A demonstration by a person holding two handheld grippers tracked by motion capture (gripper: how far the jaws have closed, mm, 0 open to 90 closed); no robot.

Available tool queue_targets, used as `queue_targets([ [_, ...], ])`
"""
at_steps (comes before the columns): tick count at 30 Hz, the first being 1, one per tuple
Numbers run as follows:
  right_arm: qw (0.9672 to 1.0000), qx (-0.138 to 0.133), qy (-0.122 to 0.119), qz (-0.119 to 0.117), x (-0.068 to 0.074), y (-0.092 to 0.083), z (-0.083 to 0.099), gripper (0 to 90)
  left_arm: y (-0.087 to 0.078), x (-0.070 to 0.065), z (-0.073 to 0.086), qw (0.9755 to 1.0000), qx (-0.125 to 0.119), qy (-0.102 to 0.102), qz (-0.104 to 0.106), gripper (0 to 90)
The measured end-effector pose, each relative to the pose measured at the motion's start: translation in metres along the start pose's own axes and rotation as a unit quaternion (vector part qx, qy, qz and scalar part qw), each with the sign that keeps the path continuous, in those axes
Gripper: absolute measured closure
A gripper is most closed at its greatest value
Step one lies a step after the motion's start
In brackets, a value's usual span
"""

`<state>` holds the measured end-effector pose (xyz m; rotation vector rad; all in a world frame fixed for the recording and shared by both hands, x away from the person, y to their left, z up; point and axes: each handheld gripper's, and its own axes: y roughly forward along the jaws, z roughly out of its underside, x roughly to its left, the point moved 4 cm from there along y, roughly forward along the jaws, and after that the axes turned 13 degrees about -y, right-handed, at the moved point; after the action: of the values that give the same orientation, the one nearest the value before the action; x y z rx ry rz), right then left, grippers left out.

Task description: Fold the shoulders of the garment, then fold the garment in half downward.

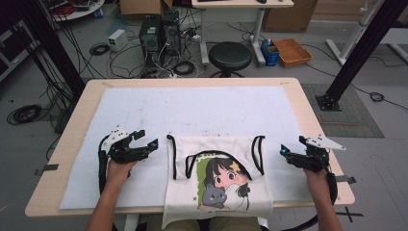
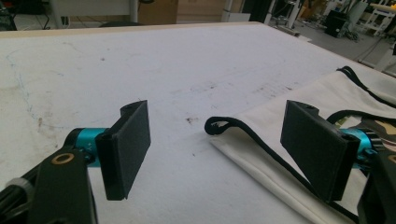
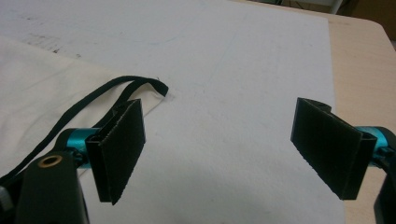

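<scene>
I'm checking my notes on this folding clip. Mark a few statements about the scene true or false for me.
1. Both grippers hold the top. False: the left gripper and right gripper are open, beside it.
2. The top shows a cartoon girl with a grey cat. True.
3. The top lies on a white mat. True.
4. The top's trim is red. False: it is black.

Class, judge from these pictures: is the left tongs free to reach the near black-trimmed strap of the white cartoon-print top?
Probably yes. The left tongs stand open beside the white cartoon-print top, and only bare white mat lies before the strap.
</scene>
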<state>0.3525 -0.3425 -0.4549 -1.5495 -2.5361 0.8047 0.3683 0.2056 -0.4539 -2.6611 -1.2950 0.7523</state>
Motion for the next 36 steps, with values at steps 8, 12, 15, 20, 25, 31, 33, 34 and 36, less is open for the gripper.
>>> queue_targets([
  [8,1.0,-0.005,0.002,-0.006,0.003,-0.002,-0.001,17.5,0.003,-0.001,0.0,1.0,-0.001,-0.001,0.002,24.3],
  [12,1.0,-0.005,0.004,-0.005,0.008,0.003,-0.004,17.5,0.002,0.001,0.0,1.0,0.0,-0.005,-0.001,24.3],
  [15,0.9999,-0.003,0.002,-0.01,0.011,0.006,-0.005,17.5,0.003,0.0,0.002,1.0,0.007,-0.006,-0.003,24.3],
  [20,0.9998,-0.001,-0.005,-0.021,0.015,0.009,-0.007,17.5,0.005,-0.001,0.004,0.9998,0.021,-0.002,-0.006,24.3],
  [25,0.9994,0.007,-0.008,-0.034,0.018,0.013,-0.008,17.5,0.009,0.0,0.004,0.9981,0.053,-0.028,-0.014,24.3],
  [31,0.9961,0.037,-0.005,-0.08,0.024,0.033,-0.028,17.5,0.02,-0.005,-0.02,0.9968,0.073,-0.031,-0.013,24.1],
  [33,0.9935,0.058,-0.015,-0.096,0.028,0.047,-0.038,17.5,0.033,-0.008,-0.028,0.9958,0.087,-0.024,-0.01,24.1],
  [34,0.9924,0.066,-0.019,-0.102,0.03,0.053,-0.041,17.5,0.041,-0.01,-0.031,0.9949,0.098,-0.018,-0.01,24.1],
  [36,0.9897,0.079,-0.032,-0.115,0.036,0.067,-0.047,17.5,0.058,-0.013,-0.032,0.9923,0.122,-0.011,-0.012,24.1],
])
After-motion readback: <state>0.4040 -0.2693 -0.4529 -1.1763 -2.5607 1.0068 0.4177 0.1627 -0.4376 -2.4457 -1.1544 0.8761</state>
